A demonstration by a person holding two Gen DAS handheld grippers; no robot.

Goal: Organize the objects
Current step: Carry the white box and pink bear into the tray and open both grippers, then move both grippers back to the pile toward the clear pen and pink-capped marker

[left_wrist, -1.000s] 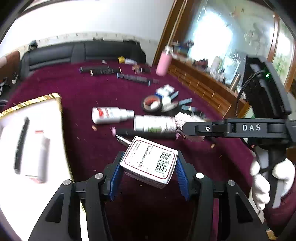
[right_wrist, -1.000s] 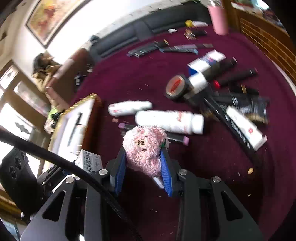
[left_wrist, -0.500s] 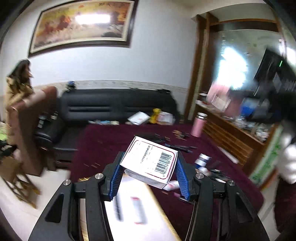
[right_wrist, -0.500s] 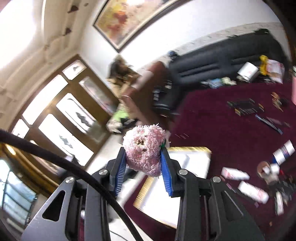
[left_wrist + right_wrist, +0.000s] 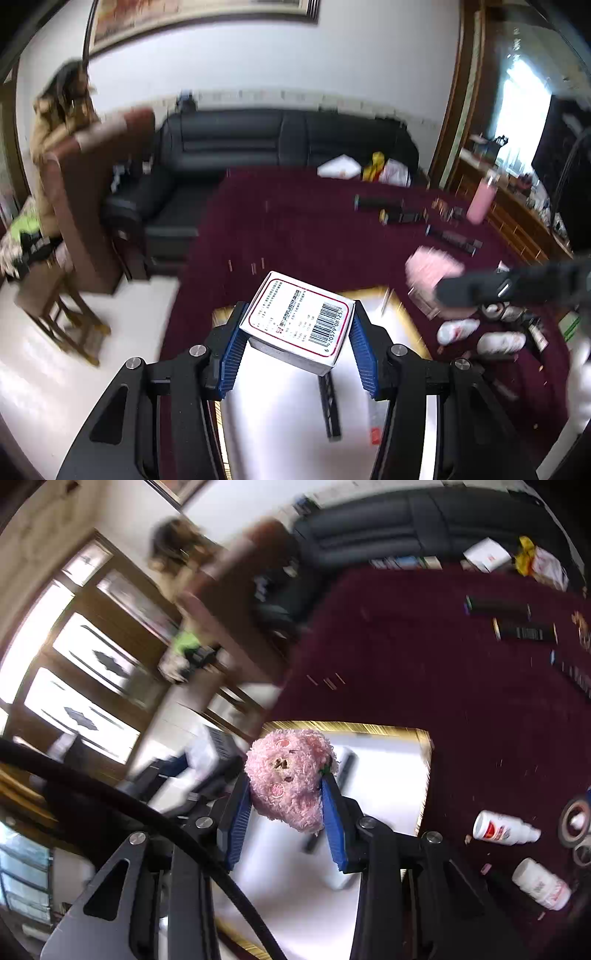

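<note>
Here the left gripper [image 5: 295, 334] clamps a small white cardboard box [image 5: 299, 320], flat-sided with a red border and a barcode, between ribbed blue pads, above a glossy white tray [image 5: 280, 413] with a gold rim. The right gripper [image 5: 286, 805] squeezes a shaggy pink plush toy [image 5: 290, 777], rounded and fuzzy, over the same tray. Both hang over a table covered in deep maroon velvety cloth [image 5: 461, 701], where smooth white plastic bottles [image 5: 504, 829] lie on their sides.

Both wrist fisheyes look steeply down, close, sharing the gold-rimmed tray [image 5: 408, 314].
</note>
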